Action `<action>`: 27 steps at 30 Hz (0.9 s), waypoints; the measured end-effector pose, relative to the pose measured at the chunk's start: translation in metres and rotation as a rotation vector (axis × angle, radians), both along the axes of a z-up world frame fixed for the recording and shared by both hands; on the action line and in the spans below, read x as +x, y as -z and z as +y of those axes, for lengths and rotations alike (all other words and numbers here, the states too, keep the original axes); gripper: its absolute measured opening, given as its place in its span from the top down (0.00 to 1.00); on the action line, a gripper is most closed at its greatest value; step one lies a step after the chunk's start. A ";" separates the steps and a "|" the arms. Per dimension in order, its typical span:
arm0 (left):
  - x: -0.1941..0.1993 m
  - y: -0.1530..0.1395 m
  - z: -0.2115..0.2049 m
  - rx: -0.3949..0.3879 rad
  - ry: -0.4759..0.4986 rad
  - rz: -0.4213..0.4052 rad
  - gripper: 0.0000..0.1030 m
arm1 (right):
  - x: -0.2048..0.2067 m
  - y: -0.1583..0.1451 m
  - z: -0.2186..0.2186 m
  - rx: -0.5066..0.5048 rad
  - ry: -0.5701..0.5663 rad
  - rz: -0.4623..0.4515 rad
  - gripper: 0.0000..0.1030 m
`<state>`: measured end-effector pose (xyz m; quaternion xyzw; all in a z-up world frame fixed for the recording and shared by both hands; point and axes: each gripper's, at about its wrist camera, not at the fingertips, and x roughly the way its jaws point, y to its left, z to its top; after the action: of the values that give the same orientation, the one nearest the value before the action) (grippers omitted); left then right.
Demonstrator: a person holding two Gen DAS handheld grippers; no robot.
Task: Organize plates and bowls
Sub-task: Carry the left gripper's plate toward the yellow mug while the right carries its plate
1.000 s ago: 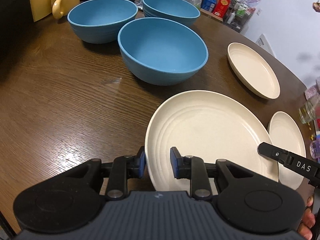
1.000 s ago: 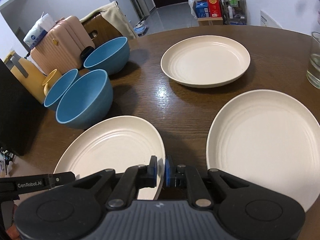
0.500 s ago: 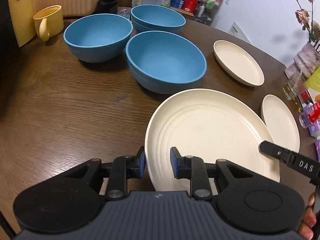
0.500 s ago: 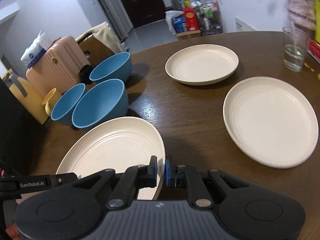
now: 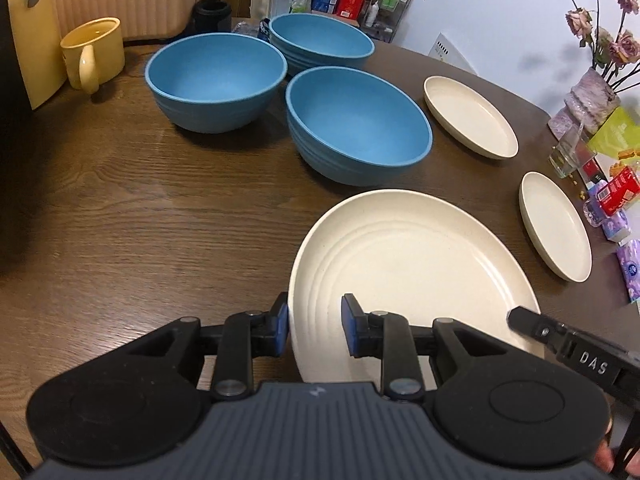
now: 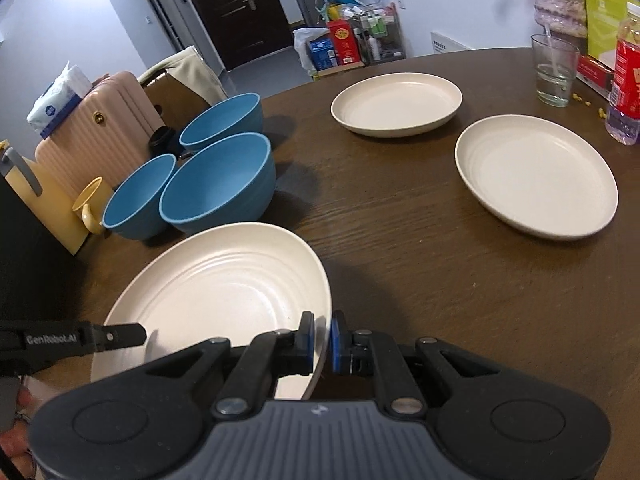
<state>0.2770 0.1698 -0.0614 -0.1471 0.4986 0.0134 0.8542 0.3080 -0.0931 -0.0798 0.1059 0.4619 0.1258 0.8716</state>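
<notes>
Count: three cream round ridged plates and three blue round bowls on the dark brown wooden table (image 5: pixel 120 216).

The nearest cream plate (image 5: pixel 404 272), taken as the landmark, is gripped at two places on its rim. The left gripper (image 5: pixel 314 330) straddles the plate's near-left rim: one blue pad sits against the outer edge, the other over the inner ridged surface, jaws narrowly parted and pinching the rim. The right gripper (image 6: pixel 320 340) straddles the opposite rim, jaws almost pressed together with the thin plate edge clamped between the blue pads. Whether the plate is clear of the table cannot be told.

Beyond the landmark plate, just past its far edge, stands the closest blue bowl (image 5: pixel 358 124). The second blue bowl (image 5: pixel 216 80) stands beside that one, farther left; the third blue bowl (image 5: pixel 320 42) stands behind both. All are upright and unstacked.

The second cream plate (image 6: pixel 536 174) lies to the right of the landmark plate, well apart. The third cream plate (image 6: pixel 396 102) lies farther off, behind the second.

A yellow mug (image 5: pixel 94 52) stands left of the bowls.
</notes>
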 end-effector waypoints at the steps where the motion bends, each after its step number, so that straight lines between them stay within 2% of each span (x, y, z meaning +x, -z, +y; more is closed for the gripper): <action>1: -0.002 -0.001 0.004 0.000 0.003 -0.004 0.75 | -0.001 0.000 0.003 0.000 0.003 0.001 0.92; 12: -0.022 -0.005 0.047 0.010 0.000 -0.019 0.75 | -0.024 0.001 0.042 0.036 0.024 -0.009 0.92; 27: -0.047 0.002 0.119 0.018 -0.092 -0.001 0.75 | -0.033 0.006 0.115 0.037 -0.042 0.007 0.92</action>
<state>0.2303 0.2889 -0.0634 -0.1619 0.4909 0.0572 0.8541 0.2751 0.0219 -0.0854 0.1130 0.4648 0.1521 0.8649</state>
